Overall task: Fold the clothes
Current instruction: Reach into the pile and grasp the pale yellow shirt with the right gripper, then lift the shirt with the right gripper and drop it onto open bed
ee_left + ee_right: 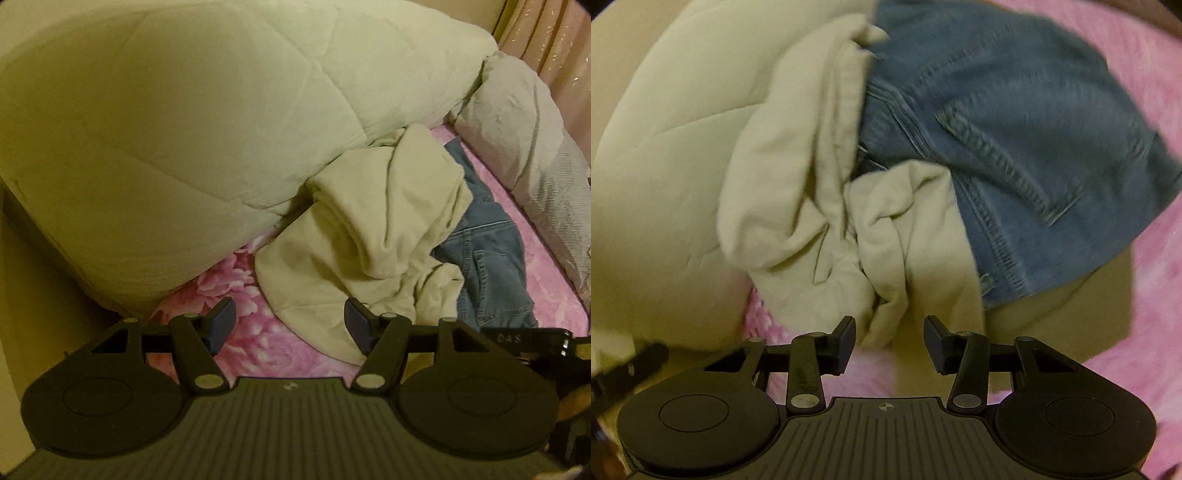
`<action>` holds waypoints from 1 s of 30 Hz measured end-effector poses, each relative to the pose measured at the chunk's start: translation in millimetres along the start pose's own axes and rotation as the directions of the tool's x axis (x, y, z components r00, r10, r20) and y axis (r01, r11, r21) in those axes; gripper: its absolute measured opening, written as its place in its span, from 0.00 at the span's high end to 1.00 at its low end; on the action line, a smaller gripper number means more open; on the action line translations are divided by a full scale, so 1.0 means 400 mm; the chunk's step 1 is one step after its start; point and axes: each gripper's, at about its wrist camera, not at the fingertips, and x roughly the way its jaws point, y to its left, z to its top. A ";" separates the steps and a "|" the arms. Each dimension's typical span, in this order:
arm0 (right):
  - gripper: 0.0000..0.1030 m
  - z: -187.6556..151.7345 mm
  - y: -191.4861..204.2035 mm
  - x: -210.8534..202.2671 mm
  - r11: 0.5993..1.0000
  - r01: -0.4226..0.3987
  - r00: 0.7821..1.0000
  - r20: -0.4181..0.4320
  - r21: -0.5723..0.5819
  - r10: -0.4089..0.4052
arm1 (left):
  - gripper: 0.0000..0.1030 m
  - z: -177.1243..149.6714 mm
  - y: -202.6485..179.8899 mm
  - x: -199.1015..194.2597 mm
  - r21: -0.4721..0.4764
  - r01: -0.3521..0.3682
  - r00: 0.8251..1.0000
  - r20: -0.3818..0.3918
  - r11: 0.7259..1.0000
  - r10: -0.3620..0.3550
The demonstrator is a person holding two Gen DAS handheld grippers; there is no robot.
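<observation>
Nearest to us, our left tool [290, 325] hangs with its jaws wide apart and empty above the pink flowered bed sheet [258, 343]; the cream garment [369, 236] lies just ahead, its edge beside the right finger. Our right tool [889, 345] is about half open, holding nothing, with a cream fold just before it. Blue jeans [1015, 147] lie partly under the cream garment.
</observation>
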 end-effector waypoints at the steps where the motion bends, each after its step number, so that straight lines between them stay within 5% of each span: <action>1: 0.56 0.004 -0.008 0.020 0.999 -0.010 1.000 -0.002 0.033 0.010 | 0.40 0.001 0.003 0.007 -0.003 -0.003 1.000 -0.002 1.000 0.003; 4: 0.60 0.014 -0.033 0.079 0.993 -0.023 1.000 -0.009 0.119 0.024 | 0.40 0.005 0.009 0.026 -0.011 -0.011 1.000 -0.009 1.000 0.011; 5: 0.68 0.020 -0.043 0.102 0.988 -0.037 0.999 -0.017 0.153 0.040 | 0.40 0.006 0.011 0.030 -0.013 -0.013 1.000 -0.010 1.000 0.013; 6: 0.90 0.023 -0.046 0.106 0.985 -0.053 0.998 -0.018 0.165 0.056 | 0.40 0.008 0.011 0.034 -0.015 -0.015 1.000 -0.012 1.000 0.014; 11: 0.96 0.027 -0.031 0.040 0.980 -0.158 0.987 0.039 0.122 0.154 | 0.41 0.016 -0.002 0.015 -0.005 -0.015 1.000 0.007 1.000 0.015; 15: 0.97 0.017 -0.005 -0.138 0.953 -0.297 0.943 0.177 0.059 0.283 | 0.41 0.028 -0.021 -0.028 0.001 0.001 0.999 0.044 1.000 -0.002; 20: 0.98 -0.009 0.044 -0.424 0.905 -0.412 0.818 0.392 -0.109 0.420 | 0.42 0.031 -0.066 -0.112 0.029 0.039 0.994 0.102 0.999 -0.042; 30: 0.98 -0.126 0.079 -0.897 0.855 -0.395 0.540 0.669 -0.335 0.511 | 0.42 -0.028 -0.201 -0.312 0.128 0.122 0.971 0.188 0.984 -0.144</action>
